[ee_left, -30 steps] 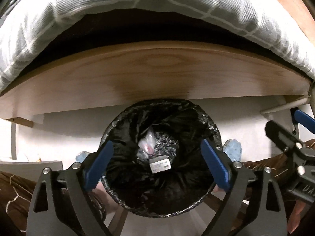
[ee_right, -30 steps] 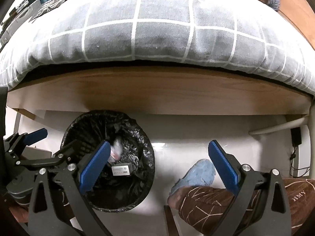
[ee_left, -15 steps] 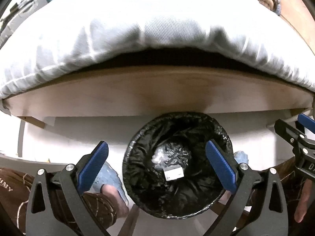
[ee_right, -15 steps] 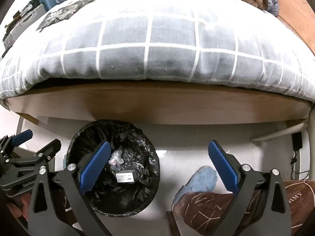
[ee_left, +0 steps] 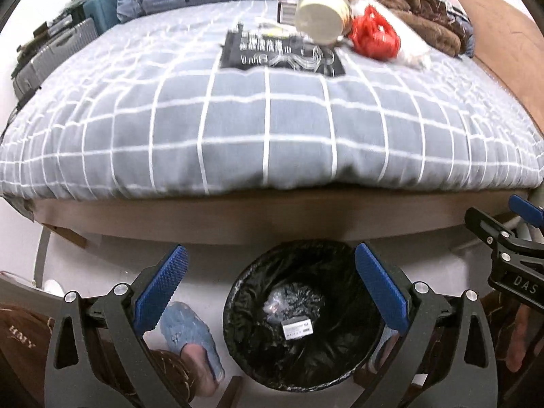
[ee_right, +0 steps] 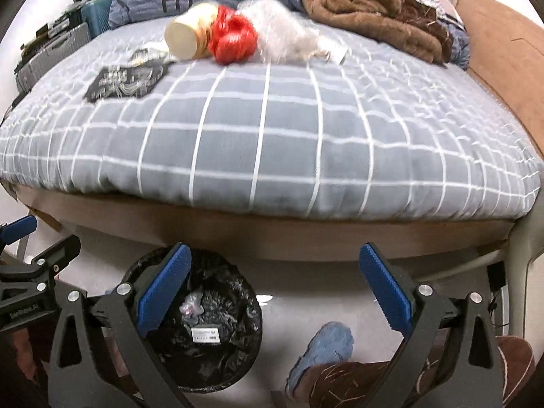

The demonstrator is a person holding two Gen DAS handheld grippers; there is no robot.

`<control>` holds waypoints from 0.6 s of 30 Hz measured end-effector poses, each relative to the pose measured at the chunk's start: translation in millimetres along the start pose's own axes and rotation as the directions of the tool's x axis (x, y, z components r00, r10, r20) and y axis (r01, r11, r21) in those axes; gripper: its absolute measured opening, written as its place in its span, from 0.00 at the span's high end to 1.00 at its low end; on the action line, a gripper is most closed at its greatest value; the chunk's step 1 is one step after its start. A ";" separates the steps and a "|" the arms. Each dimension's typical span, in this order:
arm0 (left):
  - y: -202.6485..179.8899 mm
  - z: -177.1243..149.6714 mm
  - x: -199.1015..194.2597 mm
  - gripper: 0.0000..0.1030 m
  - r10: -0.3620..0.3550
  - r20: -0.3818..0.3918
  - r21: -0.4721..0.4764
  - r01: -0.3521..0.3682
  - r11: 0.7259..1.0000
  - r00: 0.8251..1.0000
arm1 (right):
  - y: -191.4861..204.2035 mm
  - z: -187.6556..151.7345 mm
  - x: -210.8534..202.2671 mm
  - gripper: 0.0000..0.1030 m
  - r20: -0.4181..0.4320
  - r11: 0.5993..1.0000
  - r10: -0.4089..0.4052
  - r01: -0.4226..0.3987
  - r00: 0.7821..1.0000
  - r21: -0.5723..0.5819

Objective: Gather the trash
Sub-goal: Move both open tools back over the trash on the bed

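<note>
Bin [ee_left: 302, 333] on floor before bed [ee_left: 272, 129]; cup [ee_left: 319, 22] & bag [ee_left: 374, 39] atop.

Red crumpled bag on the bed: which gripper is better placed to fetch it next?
Probably the right gripper: it is open and empty, and the red bag lies nearer its centreline. The left gripper, also open, hangs over the bin.

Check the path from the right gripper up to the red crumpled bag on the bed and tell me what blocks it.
Nothing visible blocks it. The right gripper is open and empty, and only bare checked quilt lies before the red bag. A beige cup touches the bag's left side and a whitish wrapper its right.
</note>
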State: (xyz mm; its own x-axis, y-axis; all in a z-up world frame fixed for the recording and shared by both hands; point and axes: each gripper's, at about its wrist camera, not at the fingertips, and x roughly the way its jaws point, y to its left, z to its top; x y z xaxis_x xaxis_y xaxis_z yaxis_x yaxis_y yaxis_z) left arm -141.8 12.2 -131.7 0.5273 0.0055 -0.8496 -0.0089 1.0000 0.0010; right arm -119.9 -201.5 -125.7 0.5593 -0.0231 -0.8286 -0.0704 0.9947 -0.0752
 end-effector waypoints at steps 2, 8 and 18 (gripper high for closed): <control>-0.4 4.8 -5.0 0.06 -0.003 0.014 -0.003 0.003 1.000 1.000 | -3.4 6.9 -9.4 0.07 0.025 1.000 0.005 -0.005 1.000 0.005; -0.4 23.0 -13.7 0.06 -0.031 0.035 -0.011 0.032 0.999 0.999 | -11.2 29.5 -31.5 0.07 0.107 1.000 -0.025 0.024 0.994 0.007; 7.2 74.8 -17.7 0.06 -0.007 0.115 -0.011 0.008 1.000 0.993 | -18.1 83.9 -29.2 0.07 0.178 1.000 0.012 -0.015 0.984 0.016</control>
State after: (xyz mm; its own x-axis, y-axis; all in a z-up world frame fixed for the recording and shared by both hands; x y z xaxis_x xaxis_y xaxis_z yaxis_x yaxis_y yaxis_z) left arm -87.6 19.9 -77.3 0.6216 -0.0004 -0.7833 -0.0143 0.9998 -0.0119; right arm -65.7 -210.4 -53.5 0.6965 0.0067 -0.7175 -0.0654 0.9964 -0.0542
